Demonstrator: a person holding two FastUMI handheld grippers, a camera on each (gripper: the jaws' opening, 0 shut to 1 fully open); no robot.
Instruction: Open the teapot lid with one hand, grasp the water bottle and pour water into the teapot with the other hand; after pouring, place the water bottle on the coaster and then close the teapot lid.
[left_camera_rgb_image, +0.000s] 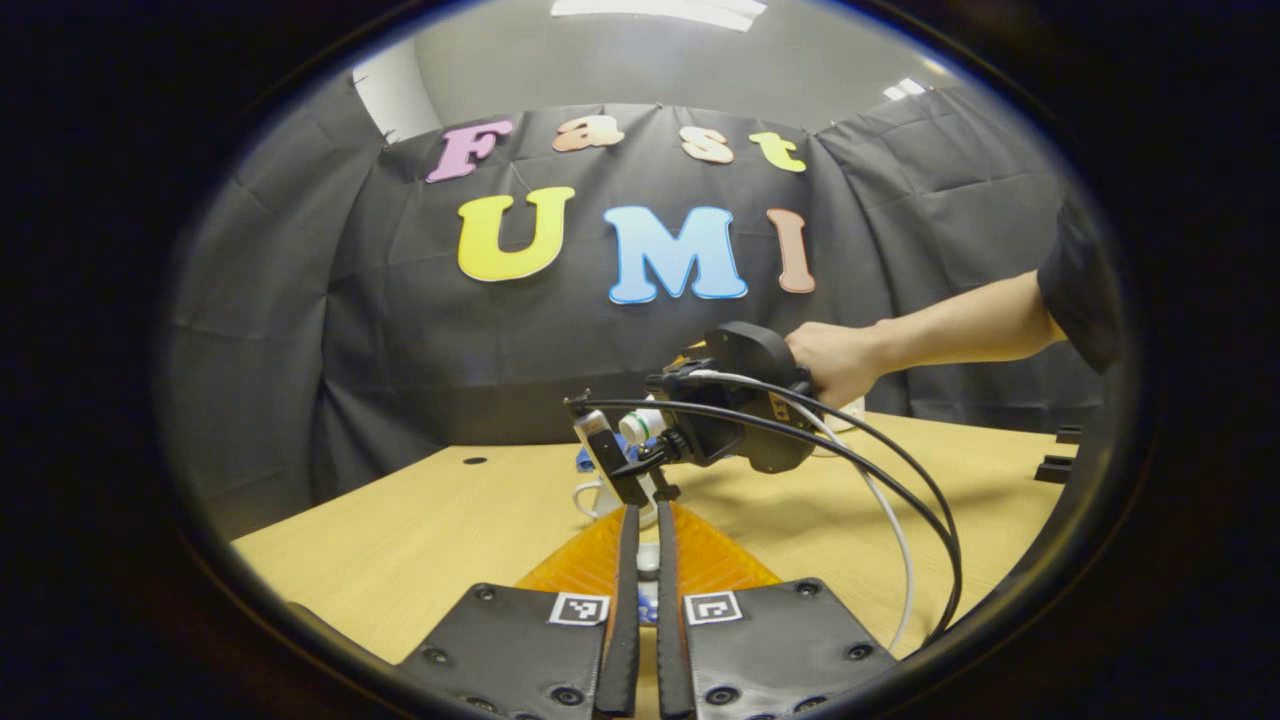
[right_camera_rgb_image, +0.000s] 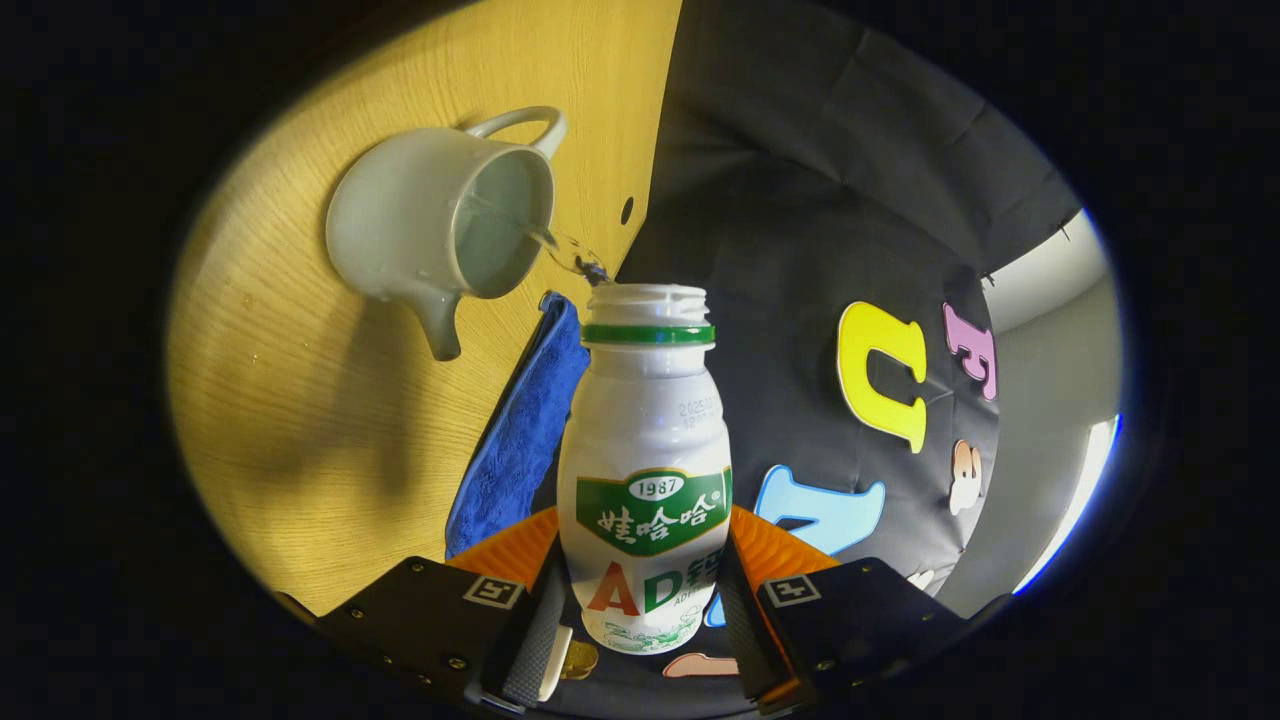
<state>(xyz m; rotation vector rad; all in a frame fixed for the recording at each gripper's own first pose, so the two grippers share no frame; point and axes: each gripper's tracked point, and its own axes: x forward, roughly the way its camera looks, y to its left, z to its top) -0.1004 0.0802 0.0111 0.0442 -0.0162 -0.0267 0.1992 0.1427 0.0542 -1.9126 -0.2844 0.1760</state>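
Left gripper (left_camera_rgb_image: 648, 520): in the left gripper view its two fingers lie close together at the bottom, with a narrow gap between them. A small pale item sits in that gap. It cannot be determined what the item is or whether the fingers press on it.

Right gripper (right_camera_rgb_image: 642, 560): in the right gripper view both fingers press against the lower sides of the white plastic water bottle with green label and green neck ring (right_camera_rgb_image: 645, 470). The bottle has no cap and is tipped over. A thin stream of water (right_camera_rgb_image: 570, 252) runs from the bottle mouth into the white ceramic teapot (right_camera_rgb_image: 430, 220).

Teapot: it stands on the light wooden table (right_camera_rgb_image: 300, 420) with its top uncovered, so the inside wall shows. The loop handle (right_camera_rgb_image: 520, 120) and the short spout (right_camera_rgb_image: 440, 330) lie on opposite sides of the body. A round hole (right_camera_rgb_image: 626, 210) in the table lies near the far edge, beyond the teapot.

Blue fabric coaster (right_camera_rgb_image: 525, 420): it lies flat on the table just beside the teapot, near the far edge, with the bottle above it.

In the left gripper view, the right gripper is held by a hand (left_camera_rgb_image: 835, 360) above the table, ahead of the left gripper. The bottle sits tilted at its front end, with the teapot below it, partly hidden. Black and white cables (left_camera_rgb_image: 900, 480) loop from the right gripper toward the near edge.
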